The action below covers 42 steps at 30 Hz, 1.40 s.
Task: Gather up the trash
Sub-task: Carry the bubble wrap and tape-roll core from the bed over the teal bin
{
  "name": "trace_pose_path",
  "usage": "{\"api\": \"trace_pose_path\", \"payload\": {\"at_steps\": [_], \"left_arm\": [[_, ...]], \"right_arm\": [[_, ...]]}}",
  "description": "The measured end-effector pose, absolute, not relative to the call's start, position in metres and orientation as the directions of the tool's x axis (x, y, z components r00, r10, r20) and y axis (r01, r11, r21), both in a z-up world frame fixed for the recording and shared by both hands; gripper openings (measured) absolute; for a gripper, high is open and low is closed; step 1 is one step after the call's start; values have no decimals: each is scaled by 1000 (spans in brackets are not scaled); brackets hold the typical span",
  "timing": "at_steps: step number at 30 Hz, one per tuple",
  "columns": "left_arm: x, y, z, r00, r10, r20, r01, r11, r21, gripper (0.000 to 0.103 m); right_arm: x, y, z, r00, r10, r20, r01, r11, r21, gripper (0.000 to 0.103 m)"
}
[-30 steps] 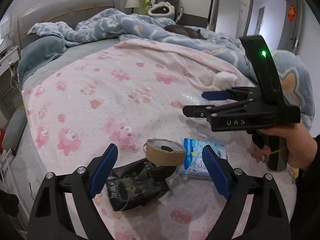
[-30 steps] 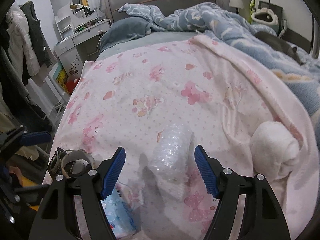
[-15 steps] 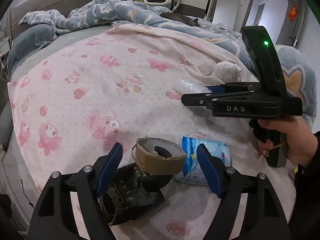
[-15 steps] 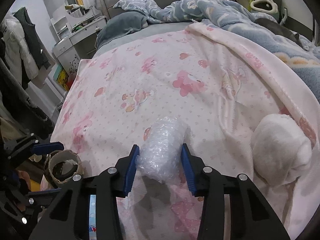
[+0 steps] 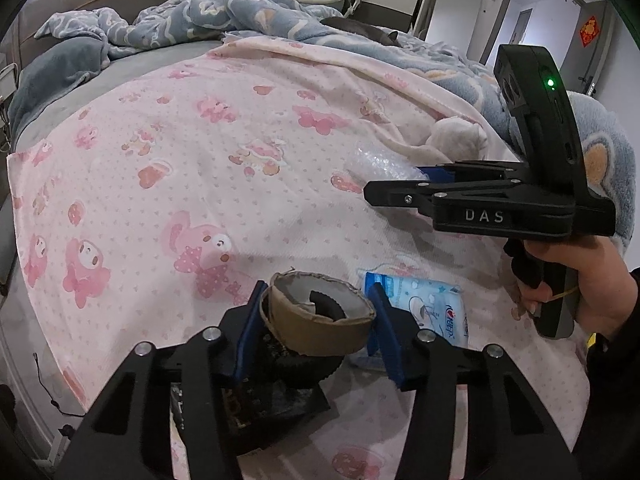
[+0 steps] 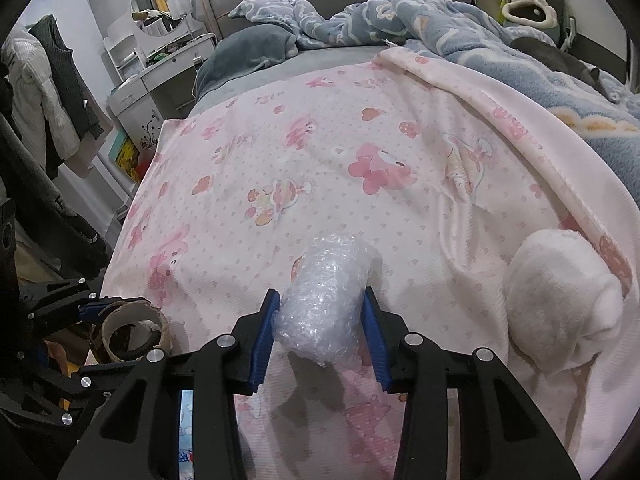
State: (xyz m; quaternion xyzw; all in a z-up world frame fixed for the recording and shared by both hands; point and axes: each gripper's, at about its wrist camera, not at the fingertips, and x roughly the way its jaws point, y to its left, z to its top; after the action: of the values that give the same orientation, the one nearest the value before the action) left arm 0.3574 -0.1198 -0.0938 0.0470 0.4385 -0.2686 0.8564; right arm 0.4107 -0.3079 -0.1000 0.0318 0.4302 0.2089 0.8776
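A brown cardboard tape roll (image 5: 316, 328) sits on a black packet (image 5: 272, 400) on the pink blanket (image 5: 200, 140). My left gripper (image 5: 316, 292) is closing on the roll, its blue pads pressing both sides. In the right wrist view the roll (image 6: 132, 332) shows at the lower left between the left gripper's fingers (image 6: 96, 310). A clear bubble-wrap bundle (image 6: 332, 268) lies further right on the blanket, with my right gripper (image 6: 320, 294) shut on its sides. The left wrist view shows the right gripper from the side, held by a hand (image 5: 576, 276), with the bundle (image 5: 380, 162) at its tip.
A blue tissue pack (image 5: 432, 304) lies just right of the roll. A white rolled cloth (image 6: 560, 300) rests at the blanket's right fold. Blue bedding (image 6: 400, 24) is heaped toward the headboard. A dressing table (image 6: 156, 76) and hanging clothes (image 6: 52, 92) stand left of the bed.
Both grippers went from wide open to closed: the left around the cardboard roll, the right around the bubble wrap. The left gripper also sank closer to the roll.
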Motion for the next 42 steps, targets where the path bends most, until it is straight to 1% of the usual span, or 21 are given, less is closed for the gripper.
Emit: {"api": "trace_pose_path", "payload": {"at_steps": [11, 18, 23, 31, 35, 42], "left_arm": [[349, -114, -78, 535, -425, -730, 479, 864, -152, 52], [329, -98, -52, 621, -448, -643, 453, 875, -172, 52], [313, -82, -43, 661, -422, -620, 417, 894, -164, 52], [284, -46, -46, 687, -333, -646, 324, 936, -138, 52], [268, -27, -48, 692, -292, -661, 287, 950, -119, 53], [239, 2, -61, 661, -222, -717, 240, 967, -79, 53]], "right_arm": [[404, -301, -87, 560, 393, -729, -348, 910, 223, 42], [391, -293, -76, 570, 402, -716, -356, 907, 226, 42], [376, -278, -69, 578, 416, -702, -369, 901, 229, 42], [348, -241, -59, 579, 454, -677, -401, 882, 248, 42], [331, -220, -56, 582, 460, -671, -424, 875, 233, 42], [303, -182, -54, 569, 489, -661, -470, 853, 227, 42]]}}
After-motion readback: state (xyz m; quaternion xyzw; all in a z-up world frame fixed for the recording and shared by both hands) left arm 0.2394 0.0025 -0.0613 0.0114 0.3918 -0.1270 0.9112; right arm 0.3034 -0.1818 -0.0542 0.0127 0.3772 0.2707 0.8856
